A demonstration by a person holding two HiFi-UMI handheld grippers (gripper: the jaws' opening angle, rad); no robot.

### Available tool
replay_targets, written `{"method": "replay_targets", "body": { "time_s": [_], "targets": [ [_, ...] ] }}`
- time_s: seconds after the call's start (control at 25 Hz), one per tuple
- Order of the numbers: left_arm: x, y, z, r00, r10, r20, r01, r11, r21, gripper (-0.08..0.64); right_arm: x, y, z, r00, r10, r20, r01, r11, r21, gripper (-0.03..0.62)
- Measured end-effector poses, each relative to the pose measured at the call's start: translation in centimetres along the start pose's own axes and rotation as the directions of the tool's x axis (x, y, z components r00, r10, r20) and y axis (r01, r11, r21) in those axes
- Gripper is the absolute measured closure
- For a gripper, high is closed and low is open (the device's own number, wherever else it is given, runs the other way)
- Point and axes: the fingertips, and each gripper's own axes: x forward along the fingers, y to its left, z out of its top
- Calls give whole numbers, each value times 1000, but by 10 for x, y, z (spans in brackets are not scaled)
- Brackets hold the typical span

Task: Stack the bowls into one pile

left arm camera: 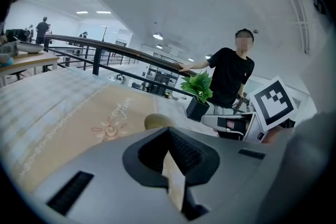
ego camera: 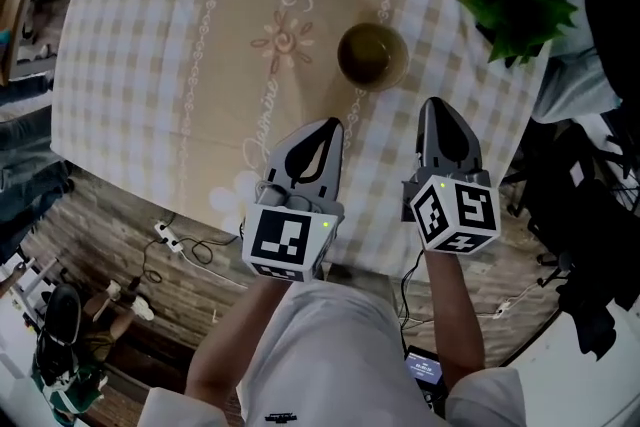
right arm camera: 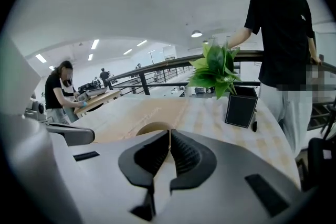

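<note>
Bare tablecloth point(ego camera: 150, 35) around bowl point(ego camera: 372, 55); plant point(ego camera: 515, 0) right.

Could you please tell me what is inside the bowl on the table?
The bowl looks empty from above; whether another bowl nests inside it cannot be told.

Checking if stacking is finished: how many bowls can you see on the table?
1. A single olive bowl stands on the tablecloth, left of the potted plant in the head view. More may be nested inside it; that can't be told.

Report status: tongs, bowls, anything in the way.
Left tongs shut, empty. Right tongs shut, empty. Bowl on tablecloth ahead, untouched. Plant off right, path clear.
</note>
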Motion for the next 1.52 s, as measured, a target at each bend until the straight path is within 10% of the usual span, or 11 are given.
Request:
{"method": "replay_targets", "body": {
  "time_s": [0.76, 1.52],
  "targets": [
    [-107, -84, 2, 991, 72, 113, -74, 997, 17, 541, -144, 24, 10, 969, 237, 70, -233, 970, -69, 557],
    [-200, -219, -10, 987, -55, 154, 32, 989, 143, 541, -304, 30, -5, 940, 302, 159, -280, 949, -146, 557]
  ]
}}
